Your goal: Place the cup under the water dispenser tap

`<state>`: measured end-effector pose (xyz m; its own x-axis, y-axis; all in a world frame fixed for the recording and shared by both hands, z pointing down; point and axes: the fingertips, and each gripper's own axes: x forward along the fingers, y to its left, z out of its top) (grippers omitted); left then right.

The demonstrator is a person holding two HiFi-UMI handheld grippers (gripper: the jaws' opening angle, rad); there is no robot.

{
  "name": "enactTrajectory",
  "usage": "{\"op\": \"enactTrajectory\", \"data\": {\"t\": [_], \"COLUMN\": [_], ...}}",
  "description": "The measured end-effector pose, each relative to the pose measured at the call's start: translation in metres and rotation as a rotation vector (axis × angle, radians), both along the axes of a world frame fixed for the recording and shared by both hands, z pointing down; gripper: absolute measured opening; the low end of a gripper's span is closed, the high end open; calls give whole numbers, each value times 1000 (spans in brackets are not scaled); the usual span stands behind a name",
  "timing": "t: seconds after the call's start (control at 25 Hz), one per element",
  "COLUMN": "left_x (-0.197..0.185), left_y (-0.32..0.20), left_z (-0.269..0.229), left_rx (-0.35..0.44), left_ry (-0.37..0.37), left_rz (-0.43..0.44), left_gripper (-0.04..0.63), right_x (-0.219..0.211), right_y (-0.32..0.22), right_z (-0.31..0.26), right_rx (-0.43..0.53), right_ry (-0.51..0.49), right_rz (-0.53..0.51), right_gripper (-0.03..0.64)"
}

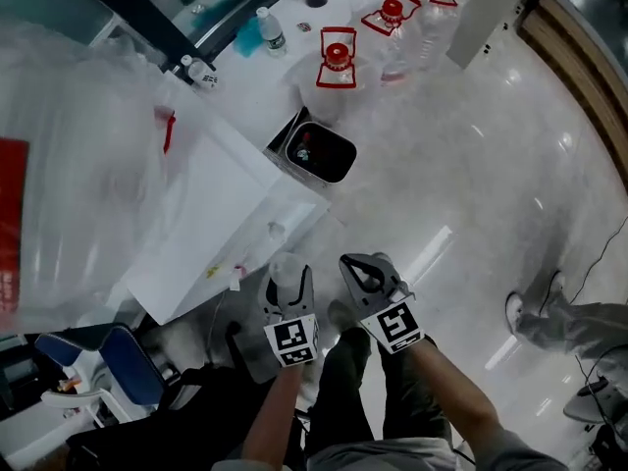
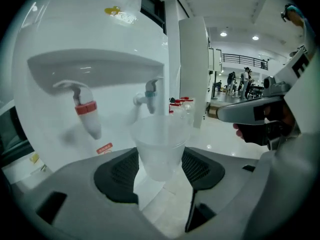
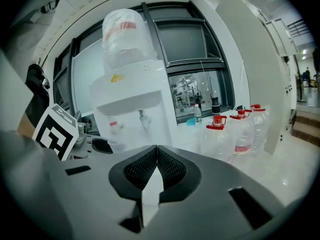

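Beside dispenser [image 1: 226, 194], bin [image 1: 320, 152] and jugs [image 1: 337, 62]

The cup [image 2: 159, 144] sits between the jaws of the left gripper [image 2: 160, 170], in front of the water dispenser [image 2: 95, 59] and lower than its two taps [image 2: 147, 96]. The right gripper [image 1: 371, 271] is just to its right. A bin [image 1: 319, 152] stands beside the dispenser, with water jugs [image 1: 337, 62] beyond it.

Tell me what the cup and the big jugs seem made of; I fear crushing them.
The cup: probably thin plastic, frosted translucent; the background shows dimly through its wall. The jugs: likely clear glossy plastic, see-through with bright reflections.
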<state>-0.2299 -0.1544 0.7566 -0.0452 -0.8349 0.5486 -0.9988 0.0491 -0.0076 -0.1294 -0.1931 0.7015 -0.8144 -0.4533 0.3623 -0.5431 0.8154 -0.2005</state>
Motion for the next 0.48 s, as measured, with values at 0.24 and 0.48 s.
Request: {"op": "enactTrajectory", "data": {"t": [0.24,0.48], "left_x": [-8,-17], "left_y": [-18,-36], "left_z": [36,66], "left_rx": [7,65], "left_ry": [-3,-34], "left_rz": [-29,-75], "left_gripper": [274,275], "right_x": [-1,-1], "right_y": [-17,-22], "right_z": [25,52], "right_rx": [-4,-11], "right_ry": [-9,-6], "right_rz": [5,-4], "right_gripper": [12,11]}}
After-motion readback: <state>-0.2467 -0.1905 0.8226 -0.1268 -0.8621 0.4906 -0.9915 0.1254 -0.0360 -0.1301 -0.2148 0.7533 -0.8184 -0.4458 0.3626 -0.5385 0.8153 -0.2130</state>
